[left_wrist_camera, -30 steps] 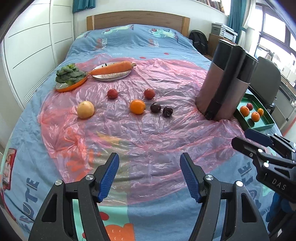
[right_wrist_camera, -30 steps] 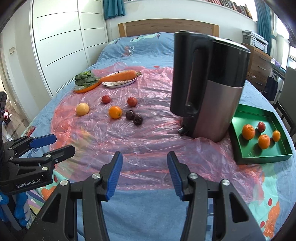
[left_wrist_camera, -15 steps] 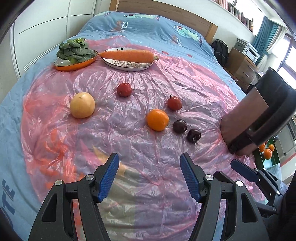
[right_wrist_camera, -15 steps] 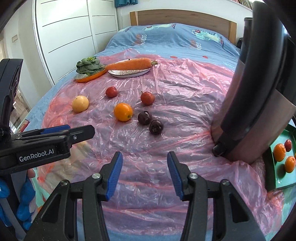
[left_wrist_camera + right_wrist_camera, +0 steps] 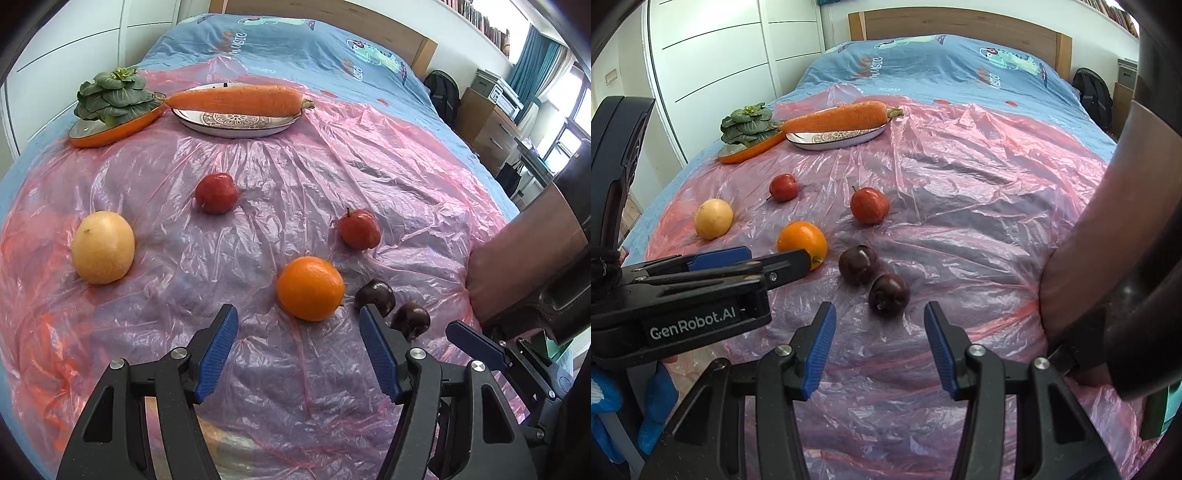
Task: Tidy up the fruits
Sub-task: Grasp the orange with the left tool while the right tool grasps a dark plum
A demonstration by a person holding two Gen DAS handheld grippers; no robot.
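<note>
Left gripper (image 5: 297, 345) spread, nothing held, just short of orange (image 5: 310, 288). Right gripper (image 5: 879, 341) spread, nothing held, facing near dark plum (image 5: 888, 294). Bare pink sheet (image 5: 295, 166) beyond; kettle (image 5: 1108, 277) crowds right edge.

Pink plastic sheet (image 5: 332, 155), orange orange (image 5: 310, 288), dark plums (image 5: 857, 264), blue-padded claw (image 5: 297, 349).

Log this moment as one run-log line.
left gripper: open, empty, facing orange | right gripper: open, empty, facing near plum | six fruits loose on plastic sheet
</note>
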